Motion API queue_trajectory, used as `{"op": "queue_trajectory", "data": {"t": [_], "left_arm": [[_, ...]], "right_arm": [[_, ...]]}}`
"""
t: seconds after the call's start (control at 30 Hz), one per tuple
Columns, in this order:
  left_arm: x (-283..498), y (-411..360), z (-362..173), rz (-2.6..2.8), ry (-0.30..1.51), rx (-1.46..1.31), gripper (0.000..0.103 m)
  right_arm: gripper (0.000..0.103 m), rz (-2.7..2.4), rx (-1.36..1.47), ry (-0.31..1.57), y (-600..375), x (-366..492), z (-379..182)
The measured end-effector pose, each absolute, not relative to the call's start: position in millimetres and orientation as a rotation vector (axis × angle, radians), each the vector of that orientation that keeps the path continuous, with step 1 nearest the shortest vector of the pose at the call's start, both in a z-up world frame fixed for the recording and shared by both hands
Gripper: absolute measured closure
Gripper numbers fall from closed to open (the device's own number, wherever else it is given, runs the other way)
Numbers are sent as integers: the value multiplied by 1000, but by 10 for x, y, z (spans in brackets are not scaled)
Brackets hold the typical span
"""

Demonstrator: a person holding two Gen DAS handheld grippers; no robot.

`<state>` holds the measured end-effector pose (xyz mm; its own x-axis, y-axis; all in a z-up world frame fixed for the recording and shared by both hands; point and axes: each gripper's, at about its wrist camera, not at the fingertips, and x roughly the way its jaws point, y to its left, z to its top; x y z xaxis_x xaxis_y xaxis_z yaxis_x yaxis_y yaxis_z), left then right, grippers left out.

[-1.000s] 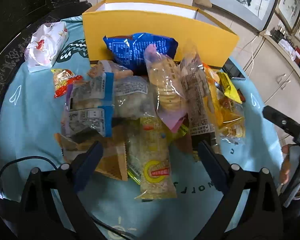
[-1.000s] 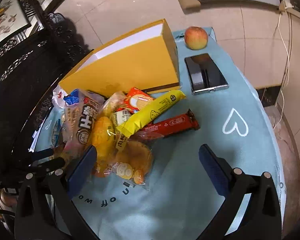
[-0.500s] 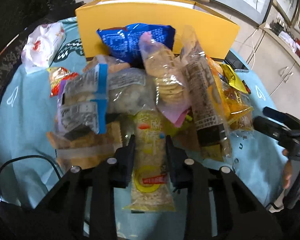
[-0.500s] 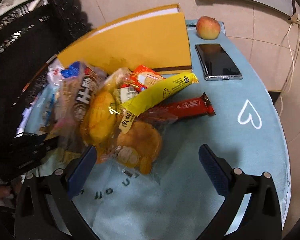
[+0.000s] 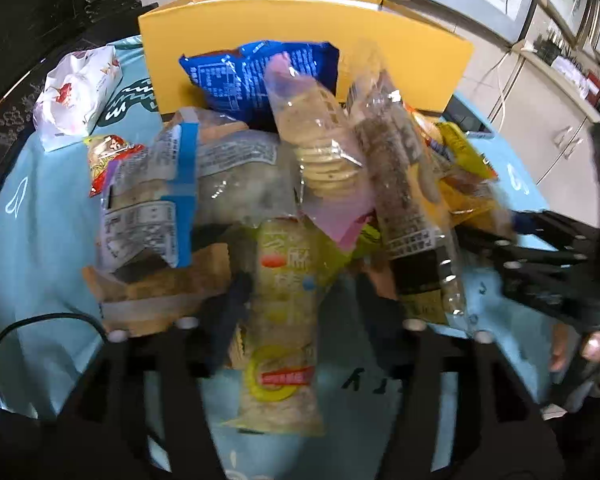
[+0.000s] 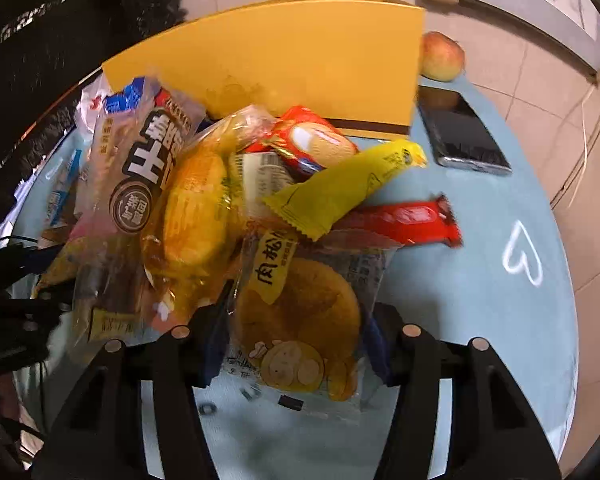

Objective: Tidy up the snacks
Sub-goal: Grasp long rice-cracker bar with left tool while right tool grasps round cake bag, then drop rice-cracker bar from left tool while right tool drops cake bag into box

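Snacks (image 5: 324, 160) heaped on desk (image 5: 32, 240) — my left fingers (image 5: 234, 308) were just opening, sesame pack (image 5: 284, 320) loose between; right fingers (image 6: 214, 340) were just closing — pinched cake pack (image 6: 300, 320).

Left tool (image 5: 300, 300) reopened around sesame pack (image 5: 280, 320), right tool (image 6: 296, 340) closing around cake pack (image 6: 300, 320)

Snack pile (image 6: 236, 200) lies before the box (image 6: 300, 64); phone (image 6: 464, 136) and apple (image 6: 440, 56) to its right.
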<state>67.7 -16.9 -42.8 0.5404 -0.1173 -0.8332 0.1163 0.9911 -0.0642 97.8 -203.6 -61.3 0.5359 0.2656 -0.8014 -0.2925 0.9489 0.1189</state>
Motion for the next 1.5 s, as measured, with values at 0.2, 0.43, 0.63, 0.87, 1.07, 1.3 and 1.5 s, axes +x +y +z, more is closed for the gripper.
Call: {"op": "queue_trajectory", "data": {"t": [0.2, 0.43, 0.63, 0.87, 1.07, 1.3, 1.5], "left_arm": [[631, -116, -385, -131, 979, -27, 75], [379, 35, -198, -171, 970, -79, 75], [199, 53, 115, -162, 883, -69, 75], [52, 56, 439, -167, 801, -68, 75], [134, 39, 776, -170, 716, -63, 75], [840, 27, 1175, -128, 618, -93, 75], [1755, -22, 1255, -75, 620, -104, 75]], "right_arm": [[45, 374, 67, 909, -2316, 831, -411], [45, 427, 103, 836, -2412, 697, -153], [45, 437, 105, 824, -2438, 632, -122], [45, 457, 126, 809, -2457, 577, -59], [45, 477, 132, 771, -2435, 608, 103], [45, 458, 116, 578, -2315, 894, 651], [45, 411, 94, 509, -2099, 1546, 872]]}}
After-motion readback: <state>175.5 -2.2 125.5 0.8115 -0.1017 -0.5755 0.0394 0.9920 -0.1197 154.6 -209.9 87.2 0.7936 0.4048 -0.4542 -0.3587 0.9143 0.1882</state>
